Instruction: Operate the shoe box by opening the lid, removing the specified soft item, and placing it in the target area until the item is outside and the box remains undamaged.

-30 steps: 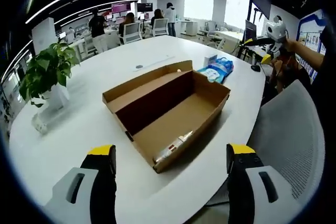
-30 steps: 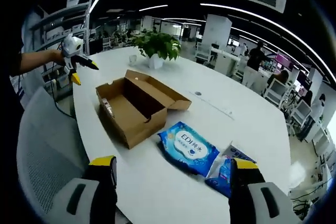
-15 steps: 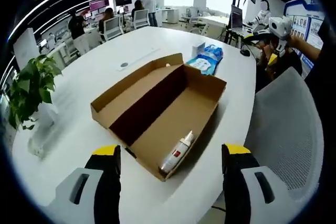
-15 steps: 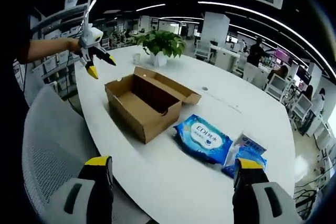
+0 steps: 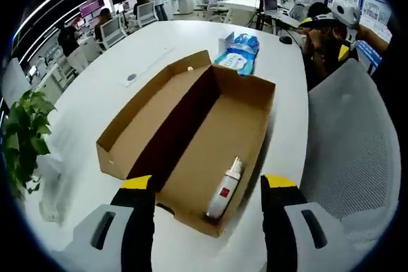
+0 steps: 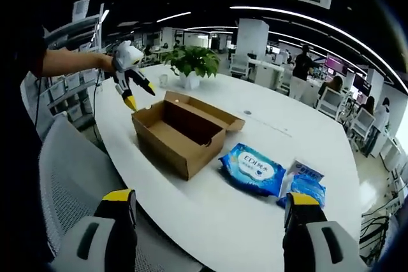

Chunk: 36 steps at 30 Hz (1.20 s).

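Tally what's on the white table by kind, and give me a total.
Cardboard shoe box: 1
Bottle inside the box: 1
Blue wipe packs: 2
Potted plant: 1
Total: 5

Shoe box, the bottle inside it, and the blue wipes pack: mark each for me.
shoe box point(image 5: 236, 116), left gripper view, on its bare inner floor.
bottle point(image 5: 224, 189), left gripper view, on the middle of its body, lying in the box's near end.
blue wipes pack point(image 6: 254, 169), right gripper view, on its printed front face.
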Tool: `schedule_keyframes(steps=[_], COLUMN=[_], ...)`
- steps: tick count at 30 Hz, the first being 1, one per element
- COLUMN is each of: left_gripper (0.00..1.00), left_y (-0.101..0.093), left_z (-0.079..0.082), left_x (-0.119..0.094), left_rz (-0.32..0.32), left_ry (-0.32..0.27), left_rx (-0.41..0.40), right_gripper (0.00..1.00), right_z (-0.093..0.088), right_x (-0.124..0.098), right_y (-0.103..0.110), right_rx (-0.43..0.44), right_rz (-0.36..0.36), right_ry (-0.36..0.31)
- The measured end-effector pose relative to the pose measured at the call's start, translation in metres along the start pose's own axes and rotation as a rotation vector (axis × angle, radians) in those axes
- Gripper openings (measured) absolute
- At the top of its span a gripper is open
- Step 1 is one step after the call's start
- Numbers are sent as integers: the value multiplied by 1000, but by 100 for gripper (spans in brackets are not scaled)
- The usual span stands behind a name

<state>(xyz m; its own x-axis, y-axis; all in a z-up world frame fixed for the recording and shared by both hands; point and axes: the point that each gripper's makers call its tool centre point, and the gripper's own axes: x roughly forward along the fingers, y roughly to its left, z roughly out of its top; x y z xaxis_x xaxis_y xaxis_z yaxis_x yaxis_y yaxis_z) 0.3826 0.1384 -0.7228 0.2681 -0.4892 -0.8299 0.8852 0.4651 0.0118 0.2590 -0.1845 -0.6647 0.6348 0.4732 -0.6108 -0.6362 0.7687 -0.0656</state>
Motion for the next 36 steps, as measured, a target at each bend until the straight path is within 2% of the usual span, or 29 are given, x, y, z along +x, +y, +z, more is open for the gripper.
schedule_keyframes(steps=[5, 8, 13, 17, 24, 36], left_gripper=[66, 65, 65, 65, 63, 63], left_y=[6, 9, 9, 12, 13, 1], left_z=[0, -5, -13, -16, -18, -33], left_x=[12, 20, 30, 38, 51, 73], left_rz=[-16, -14, -35, -51, -109, -256], left_ry=[41, 91, 154, 184, 219, 333], left_rx=[27, 68, 127, 153, 186, 278], right_gripper=[97, 97, 98, 98, 99, 99], right_z=[9, 16, 19, 17, 12, 2], right_x=[-4, -4, -3, 1, 3, -3], right_y=[10, 16, 20, 21, 24, 17], right_rx=[6, 6, 36, 35, 60, 86], right_rz=[12, 24, 40, 45, 46, 16], right_ry=[-15, -30, -42, -31, -17, 16])
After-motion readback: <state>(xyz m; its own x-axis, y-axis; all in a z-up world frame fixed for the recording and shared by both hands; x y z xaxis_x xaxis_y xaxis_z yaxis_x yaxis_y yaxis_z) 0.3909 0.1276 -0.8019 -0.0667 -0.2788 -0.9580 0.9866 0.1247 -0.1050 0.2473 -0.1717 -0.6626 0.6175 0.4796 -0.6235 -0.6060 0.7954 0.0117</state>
